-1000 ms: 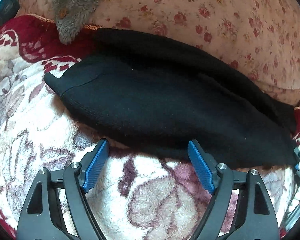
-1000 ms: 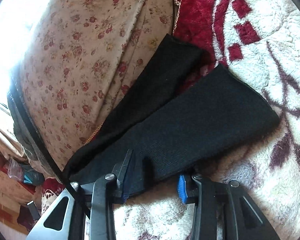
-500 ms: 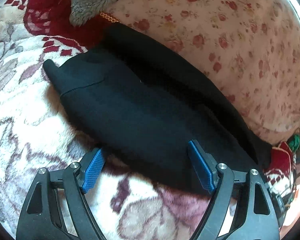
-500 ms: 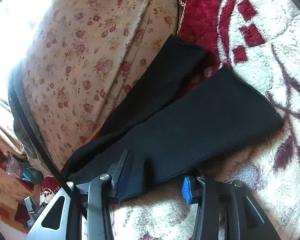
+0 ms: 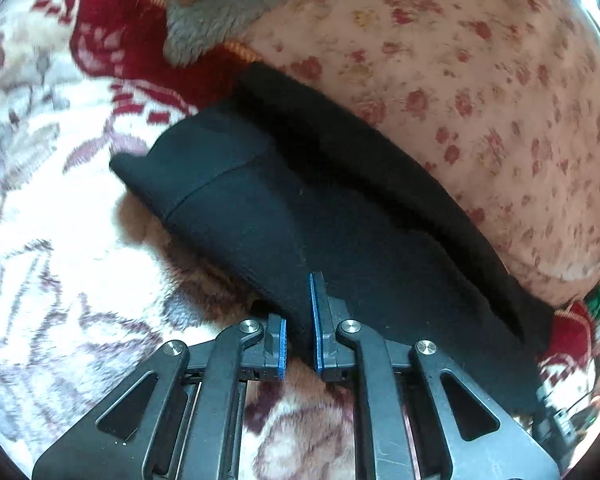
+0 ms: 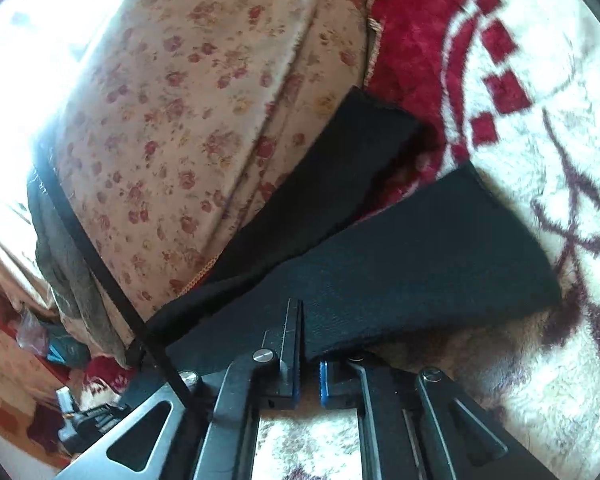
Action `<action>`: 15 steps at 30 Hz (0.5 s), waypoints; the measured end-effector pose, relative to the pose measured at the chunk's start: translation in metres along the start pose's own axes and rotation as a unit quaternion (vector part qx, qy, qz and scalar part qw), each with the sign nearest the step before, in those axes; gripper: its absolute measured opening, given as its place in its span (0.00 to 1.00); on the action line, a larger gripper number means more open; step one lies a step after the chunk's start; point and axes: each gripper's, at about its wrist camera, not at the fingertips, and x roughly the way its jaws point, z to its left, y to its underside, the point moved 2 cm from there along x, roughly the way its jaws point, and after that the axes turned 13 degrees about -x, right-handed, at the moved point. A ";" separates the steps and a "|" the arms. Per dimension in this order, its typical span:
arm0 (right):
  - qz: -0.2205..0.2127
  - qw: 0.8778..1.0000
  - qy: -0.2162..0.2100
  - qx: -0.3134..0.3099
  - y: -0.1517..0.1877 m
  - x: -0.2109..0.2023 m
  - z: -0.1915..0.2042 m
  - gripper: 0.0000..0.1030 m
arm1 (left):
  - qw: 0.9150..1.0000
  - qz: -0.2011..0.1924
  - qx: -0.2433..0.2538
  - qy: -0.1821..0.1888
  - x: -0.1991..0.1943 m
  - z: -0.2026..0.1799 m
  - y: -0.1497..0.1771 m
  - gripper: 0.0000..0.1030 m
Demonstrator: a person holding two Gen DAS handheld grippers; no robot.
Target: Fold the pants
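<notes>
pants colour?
Plain black pants; clearest in the left wrist view.

Black hand-held gripper [image 5: 299, 320] frames (silver screws), blue finger pads [image 5: 313, 320].

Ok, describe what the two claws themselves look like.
Both match: the left claw and right claw have glossy black fingers built as angular frames with triangular cut-outs, silver round screws at the joints, and flat blue pads on the inner faces. A thin black cable runs past the right claw. No hands or sleeves show.
</notes>
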 end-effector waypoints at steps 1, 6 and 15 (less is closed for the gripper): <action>0.000 1.000 0.000 -0.002 0.001 -0.002 0.002 0.05 | 1.000 -0.003 0.006 0.002 -0.005 -0.001 0.001 0.08; 0.001 1.000 -0.005 -0.008 0.007 -0.020 0.008 0.05 | 1.000 -0.003 0.013 0.015 -0.028 0.007 0.008 0.08; 0.025 0.999 -0.018 -0.009 0.039 -0.056 0.014 0.05 | 0.999 -0.010 0.031 0.026 -0.075 0.040 0.031 0.08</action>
